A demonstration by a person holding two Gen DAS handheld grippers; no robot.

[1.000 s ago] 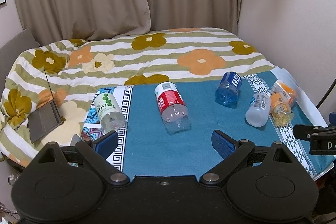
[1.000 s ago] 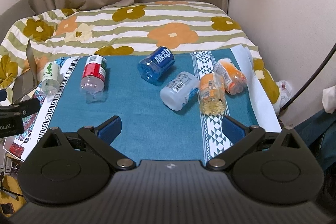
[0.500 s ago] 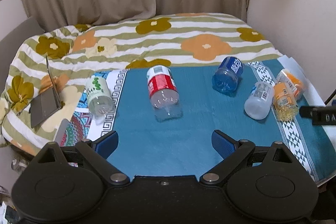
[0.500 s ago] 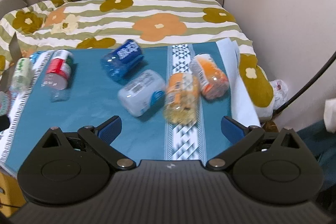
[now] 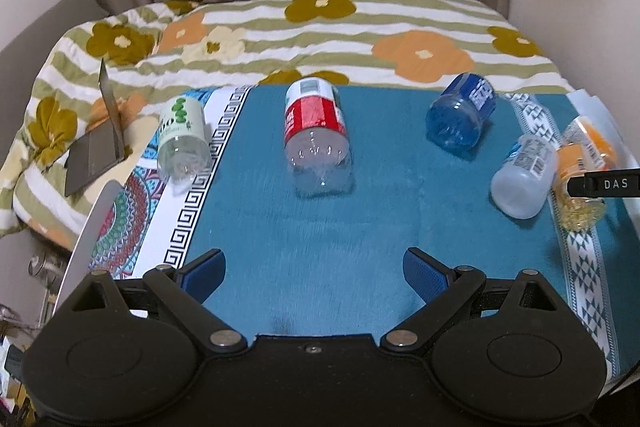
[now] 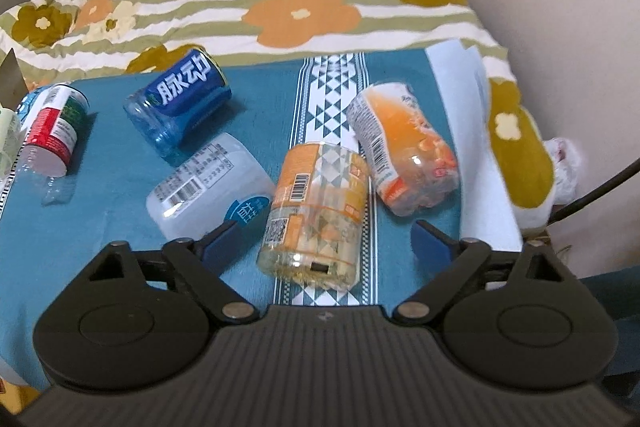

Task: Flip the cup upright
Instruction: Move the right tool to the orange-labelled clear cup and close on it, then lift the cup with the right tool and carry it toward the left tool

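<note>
Several cut-bottle cups lie on their sides on a teal cloth point(image 5: 360, 227). From left: a green-label cup point(image 5: 182, 137), a red-label cup point(image 5: 316, 139), a blue cup point(image 5: 460, 117), a white cup point(image 5: 524, 177), and two orange cups point(image 6: 316, 211) point(image 6: 404, 155). My left gripper point(image 5: 314, 273) is open and empty, in front of the red-label cup. My right gripper point(image 6: 320, 239) is open, its fingers on either side of the nearer orange cup, not touching it. The blue cup point(image 6: 178, 107) and white cup point(image 6: 208, 183) lie to its left.
A flowered quilt point(image 5: 320, 27) covers the bed behind the cloth. A grey laptop point(image 5: 96, 143) stands at the left. A wall is close on the right, with a black cable point(image 6: 592, 195) and a white paper sheet point(image 6: 480, 147) by the cloth's right edge.
My right gripper has moved forward and to the right, so the nearer orange cup now lies between its fingers. My left gripper has moved forward and to the left. Both stayed open.
</note>
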